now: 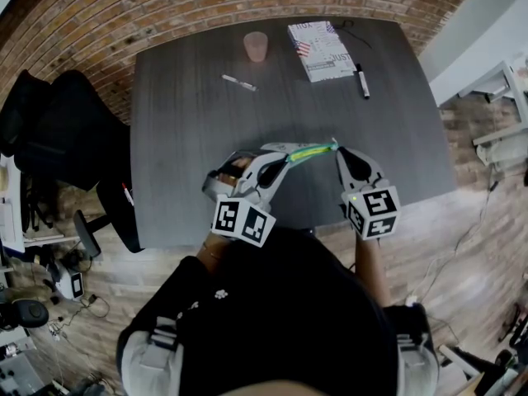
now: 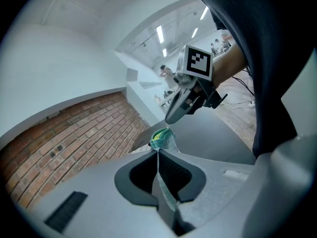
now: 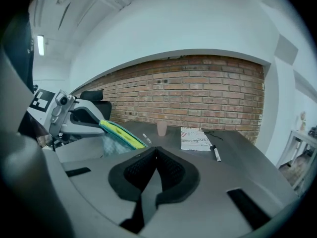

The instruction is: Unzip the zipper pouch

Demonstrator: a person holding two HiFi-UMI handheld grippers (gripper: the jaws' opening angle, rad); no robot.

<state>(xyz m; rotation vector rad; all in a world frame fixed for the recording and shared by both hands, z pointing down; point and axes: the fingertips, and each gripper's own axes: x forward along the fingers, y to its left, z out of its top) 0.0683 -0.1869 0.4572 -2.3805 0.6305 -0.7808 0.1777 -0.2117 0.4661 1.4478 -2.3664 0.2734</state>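
The zipper pouch (image 1: pixel 310 151), clear with a green and yellow top band, hangs stretched in the air between my two grippers above the near part of the table. My left gripper (image 1: pixel 283 161) is shut on the pouch's left end; in the left gripper view the pouch's edge (image 2: pixel 162 139) runs straight through my own closed jaws (image 2: pixel 159 171). My right gripper (image 1: pixel 337 149) is shut on the small zipper pull at the right end, as the left gripper view shows (image 2: pixel 169 127). In the right gripper view the pouch (image 3: pixel 121 133) slants from the left gripper (image 3: pixel 74 116) toward my closed jaws (image 3: pixel 156 155).
On the dark grey table (image 1: pixel 181 139) at the far side stand a pink cup (image 1: pixel 256 46), a printed booklet (image 1: pixel 320 50), a black marker (image 1: pixel 361 81) and a white pen (image 1: pixel 239 82). A black chair (image 1: pixel 58 130) is off the table's left edge. A brick wall lies behind.
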